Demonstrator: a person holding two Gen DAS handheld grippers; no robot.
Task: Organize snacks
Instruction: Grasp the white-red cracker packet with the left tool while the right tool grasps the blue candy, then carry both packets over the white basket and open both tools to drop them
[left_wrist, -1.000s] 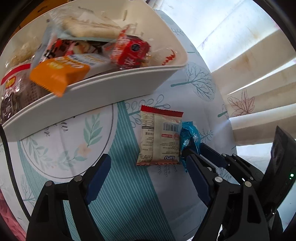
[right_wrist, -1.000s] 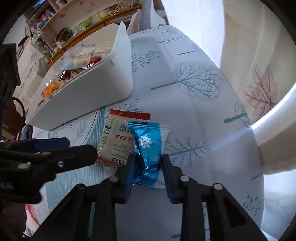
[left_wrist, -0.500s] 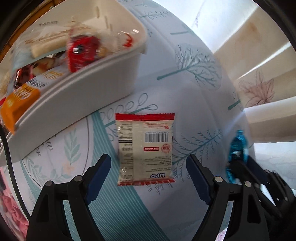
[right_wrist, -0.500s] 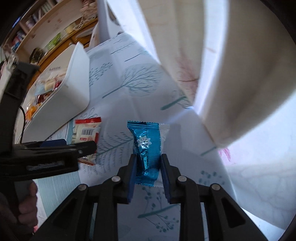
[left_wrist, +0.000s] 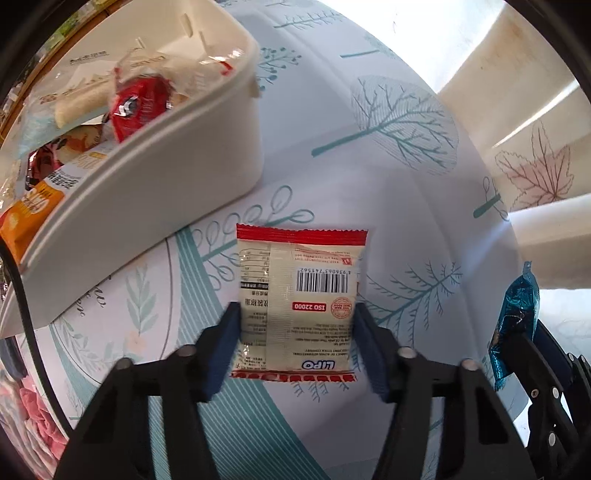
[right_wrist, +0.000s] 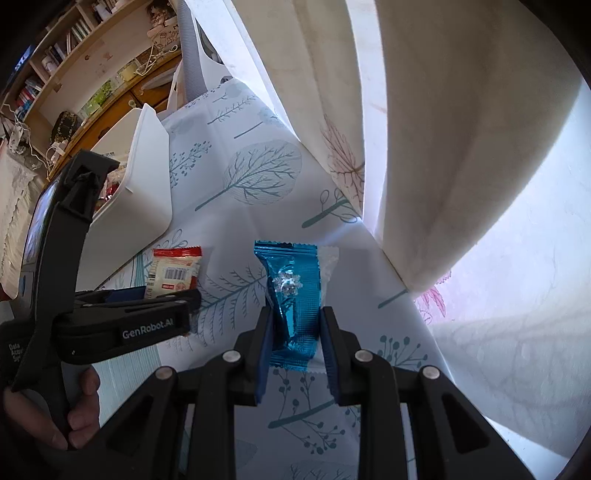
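Note:
A cream snack packet with red ends (left_wrist: 297, 302) lies face down on the patterned tablecloth (left_wrist: 388, 147). My left gripper (left_wrist: 297, 325) has its jaws closed in against the packet's two sides. The packet also shows in the right wrist view (right_wrist: 175, 271). My right gripper (right_wrist: 293, 332) is shut on a blue foil snack (right_wrist: 295, 295) and holds it above the cloth; the blue snack also shows at the right of the left wrist view (left_wrist: 515, 321). A white bin (left_wrist: 166, 177) holding several snacks stands at the upper left.
A cream curtain (right_wrist: 424, 110) hangs along the table's right side. Wooden shelves (right_wrist: 74, 74) with books stand far behind the bin. A pink cloth (left_wrist: 33, 424) lies at the lower left. My left gripper's body (right_wrist: 110, 325) is at left in the right wrist view.
My left gripper has moved over the cream packet and closed its jaws onto its sides. My right gripper has lifted the blue snack off the cloth and moved it away to the right.

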